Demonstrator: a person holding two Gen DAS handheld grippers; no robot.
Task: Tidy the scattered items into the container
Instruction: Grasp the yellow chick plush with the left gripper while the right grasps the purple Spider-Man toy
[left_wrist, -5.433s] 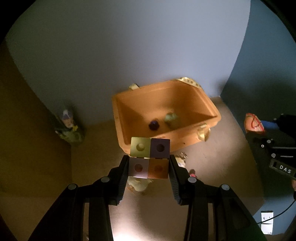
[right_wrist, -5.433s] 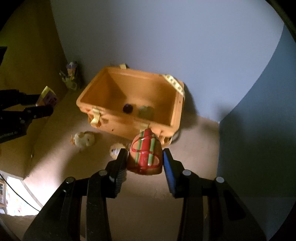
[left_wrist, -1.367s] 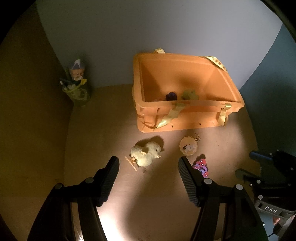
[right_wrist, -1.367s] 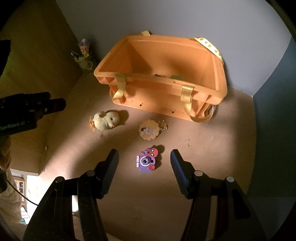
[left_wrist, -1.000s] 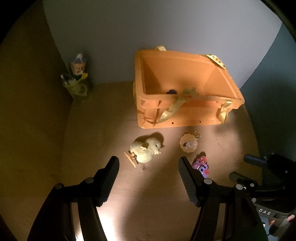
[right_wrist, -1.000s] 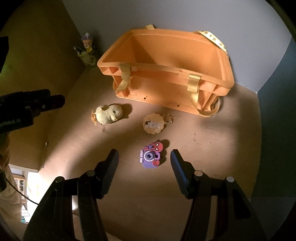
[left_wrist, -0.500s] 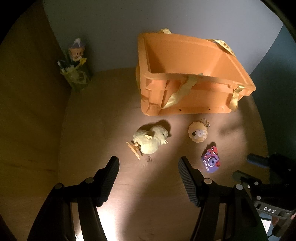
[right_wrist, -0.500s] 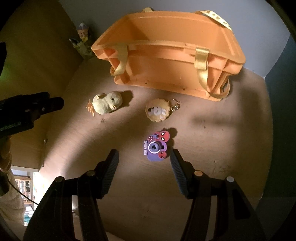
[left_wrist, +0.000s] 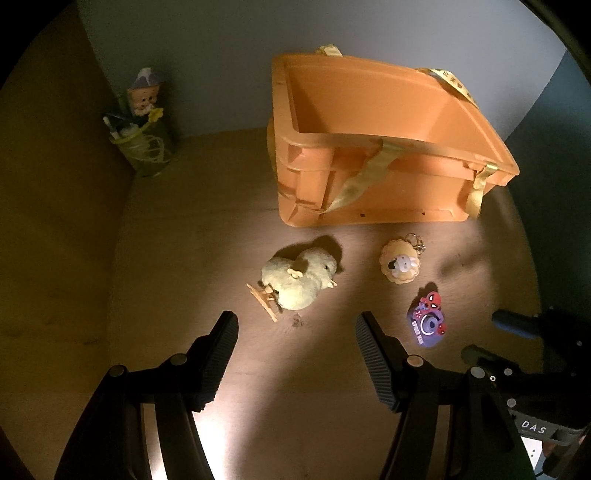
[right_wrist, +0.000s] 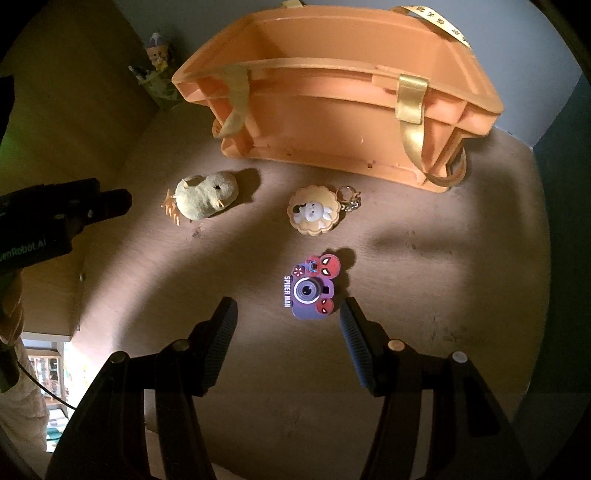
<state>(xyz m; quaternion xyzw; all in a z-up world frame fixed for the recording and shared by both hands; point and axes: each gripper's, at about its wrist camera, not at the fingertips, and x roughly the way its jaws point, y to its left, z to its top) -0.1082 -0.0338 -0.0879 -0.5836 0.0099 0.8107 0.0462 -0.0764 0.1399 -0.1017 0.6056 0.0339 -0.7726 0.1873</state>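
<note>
An orange bin (left_wrist: 388, 122) (right_wrist: 332, 122) with yellow straps stands at the back of the brown table. In front of it lie a yellow plush chick (left_wrist: 299, 278) (right_wrist: 205, 197), a round biscuit-shaped keychain (left_wrist: 400, 263) (right_wrist: 314, 210) and a purple toy camera (left_wrist: 426, 324) (right_wrist: 310, 290). My left gripper (left_wrist: 295, 325) is open and empty, hanging just short of the chick. My right gripper (right_wrist: 288, 310) is open and empty too, with the toy camera just ahead, close to its right finger. The bin's inside floor is hidden by its near wall.
A green cup with a small figurine (left_wrist: 144, 129) (right_wrist: 157, 70) stands in the back left corner by the wall. Each gripper shows at the edge of the other's view. Bare table lies to the right of the camera toy.
Both grippers have sunk toward the table; the chick and the toy camera look larger and closer to the fingertips. The toys and the bin have not moved. Jaw gaps are unchanged.
</note>
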